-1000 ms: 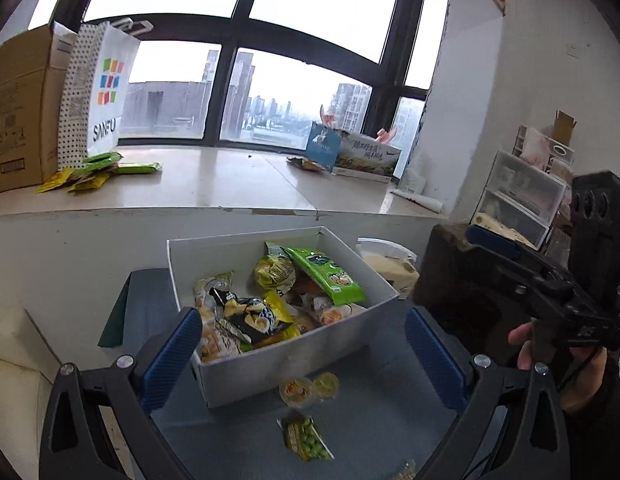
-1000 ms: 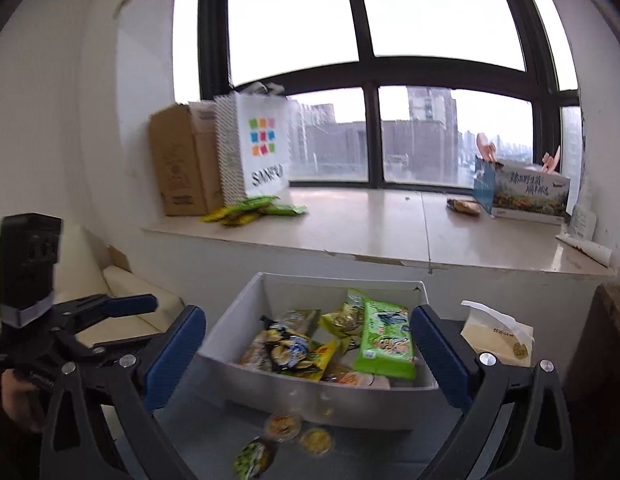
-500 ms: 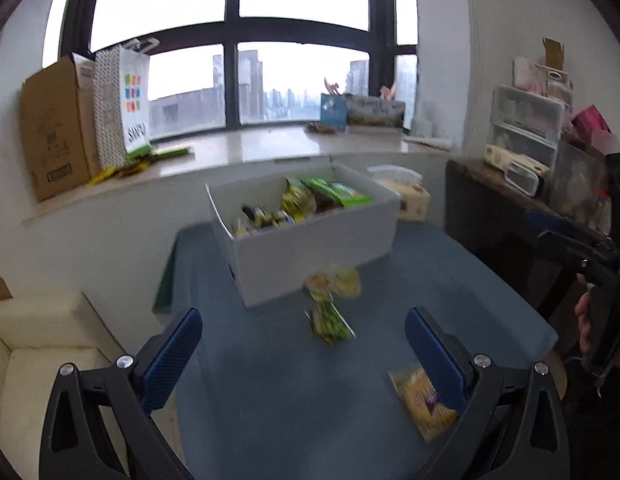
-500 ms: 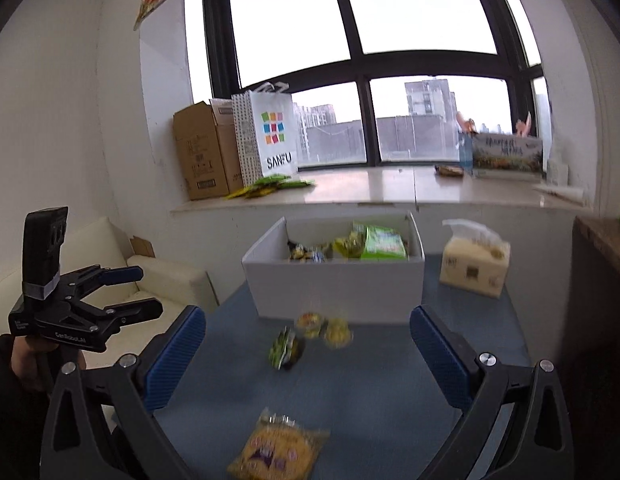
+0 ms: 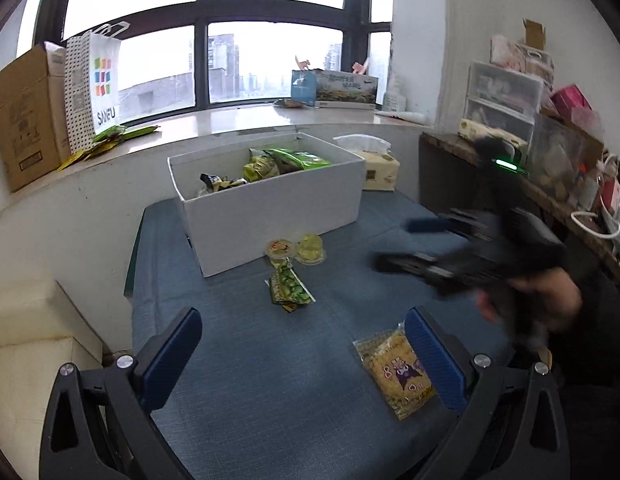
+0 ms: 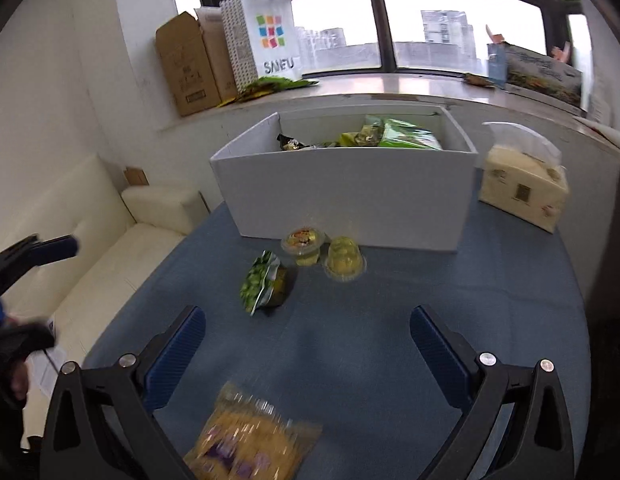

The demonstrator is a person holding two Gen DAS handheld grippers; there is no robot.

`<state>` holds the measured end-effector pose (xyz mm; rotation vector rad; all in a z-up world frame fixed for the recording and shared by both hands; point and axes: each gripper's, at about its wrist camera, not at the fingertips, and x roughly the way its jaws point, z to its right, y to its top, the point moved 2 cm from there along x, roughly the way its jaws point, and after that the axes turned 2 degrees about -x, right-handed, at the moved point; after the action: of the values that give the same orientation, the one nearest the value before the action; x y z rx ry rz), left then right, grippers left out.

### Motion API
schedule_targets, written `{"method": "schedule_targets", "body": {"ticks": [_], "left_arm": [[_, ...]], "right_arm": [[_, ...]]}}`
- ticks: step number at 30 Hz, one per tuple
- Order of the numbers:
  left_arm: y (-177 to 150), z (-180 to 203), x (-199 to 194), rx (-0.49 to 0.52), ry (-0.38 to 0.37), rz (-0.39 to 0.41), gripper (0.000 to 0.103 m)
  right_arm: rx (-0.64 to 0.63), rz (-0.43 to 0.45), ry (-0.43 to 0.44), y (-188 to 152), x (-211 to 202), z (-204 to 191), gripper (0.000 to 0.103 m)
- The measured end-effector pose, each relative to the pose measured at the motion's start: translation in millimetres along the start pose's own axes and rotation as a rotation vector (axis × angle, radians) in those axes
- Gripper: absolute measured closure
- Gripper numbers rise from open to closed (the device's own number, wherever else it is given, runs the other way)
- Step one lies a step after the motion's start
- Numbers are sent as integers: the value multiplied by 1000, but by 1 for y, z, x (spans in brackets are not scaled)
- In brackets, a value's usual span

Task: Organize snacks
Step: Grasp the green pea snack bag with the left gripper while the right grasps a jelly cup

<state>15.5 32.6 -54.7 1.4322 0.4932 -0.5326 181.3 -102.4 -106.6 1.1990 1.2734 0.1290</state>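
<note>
Currently on my blue worktop [image 5: 245, 360]: one white box [image 5: 269, 208] at the far side, part-filled with snack bags; two clear jelly cups [image 6: 324, 250] just in front of its near wall; one green pea packet [image 6: 263, 280] close by them; one yellow snack bag [image 5: 398, 372] nearest me, lying flat beside my left tool's right finger. Left tool [image 5: 310, 356]: fingers wide apart, holding nothing. Right tool [image 6: 307, 356]: fingers wide apart, empty, with the yellow bag lying below its left finger. A tissue pack [image 6: 524, 184] stands right of the box.
</note>
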Motion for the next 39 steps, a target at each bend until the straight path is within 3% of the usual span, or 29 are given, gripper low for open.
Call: {"method": "schedule_targets", "body": {"ticks": [8,14,17,18,19,20,25,30,39], "left_arm": [[0,-10,-1,-57,7,6,0],[-2,-20,-1,-82,0,2,0],[-3,-19,1,-83,5,-5,0],[-3,-19,1,-81,2,-6,0],[-3,-19,1,-78,-1,-6,0],[-3,-18,1,-77,-2,-4,0],[-3,-21,3,-91,-4,-6,0],[-3,-26,21,-128,-28,-29,0],[12,-27,117,-210,-43,-198,0]], "right_arm": [[-15,-136,-67,31,85,30,0],[-23,-187,-80,33,115,33,2],[-56,-219,-93,34,127,29,14],[-48,-249,-94,33,132,29,26],[-36,-275,-99,32,135,30,63],[-25,-275,-108,32,135,31,64],[-22,-242,-96,29,124,37,64],[11,-154,-43,23,76,39,64],[118,-15,59,1,-9,38,64]]}}
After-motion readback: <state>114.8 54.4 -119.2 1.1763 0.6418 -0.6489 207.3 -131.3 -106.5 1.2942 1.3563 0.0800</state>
